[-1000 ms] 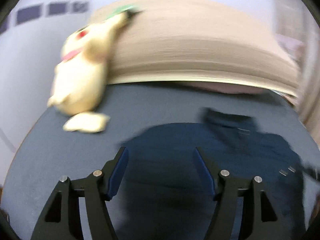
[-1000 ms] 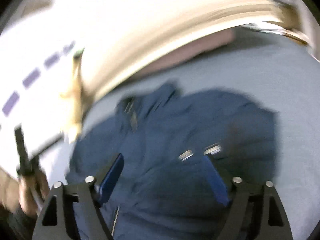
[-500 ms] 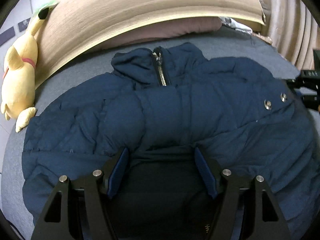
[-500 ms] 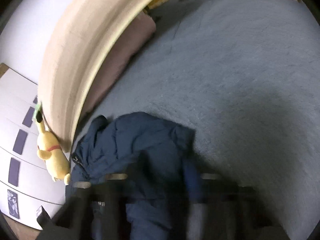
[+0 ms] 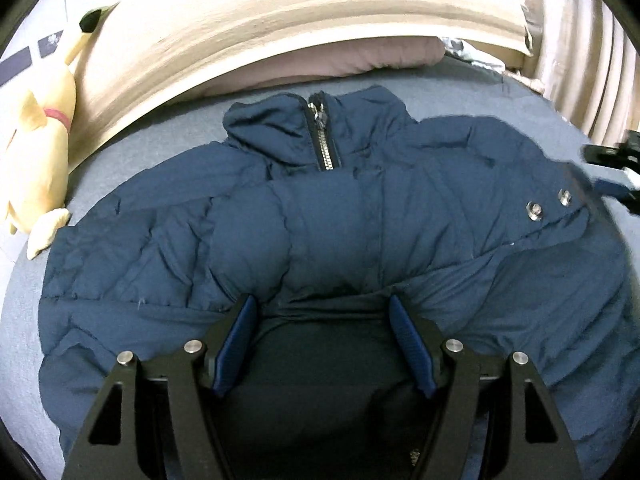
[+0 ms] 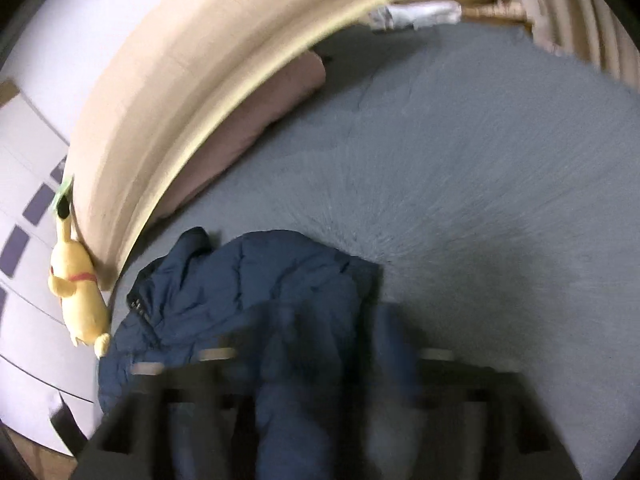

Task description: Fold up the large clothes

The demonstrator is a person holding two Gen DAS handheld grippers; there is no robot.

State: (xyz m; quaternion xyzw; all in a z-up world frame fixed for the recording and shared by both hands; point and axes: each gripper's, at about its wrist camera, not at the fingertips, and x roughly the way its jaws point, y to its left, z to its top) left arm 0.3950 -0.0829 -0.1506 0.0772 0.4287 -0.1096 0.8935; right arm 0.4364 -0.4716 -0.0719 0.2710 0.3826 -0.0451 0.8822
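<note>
While its jaws are opening, right gripper [image 6: 320, 344] blurred over jacket [image 6: 240, 280]; left gripper [image 5: 320, 320] apart.

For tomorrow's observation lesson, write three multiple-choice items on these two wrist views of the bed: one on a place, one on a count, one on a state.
1. Where is the yellow plush toy?
A) on the jacket B) against the headboard's end C) beside the curtain

2. How many metal snaps show on the jacket?
A) two B) four C) none

3. The collar zipper is
A) closed B) open to the hem C) missing

Answers: B, it leans on the headboard; A, two snaps gleam together; A, its teeth meet up to the collar.
</note>
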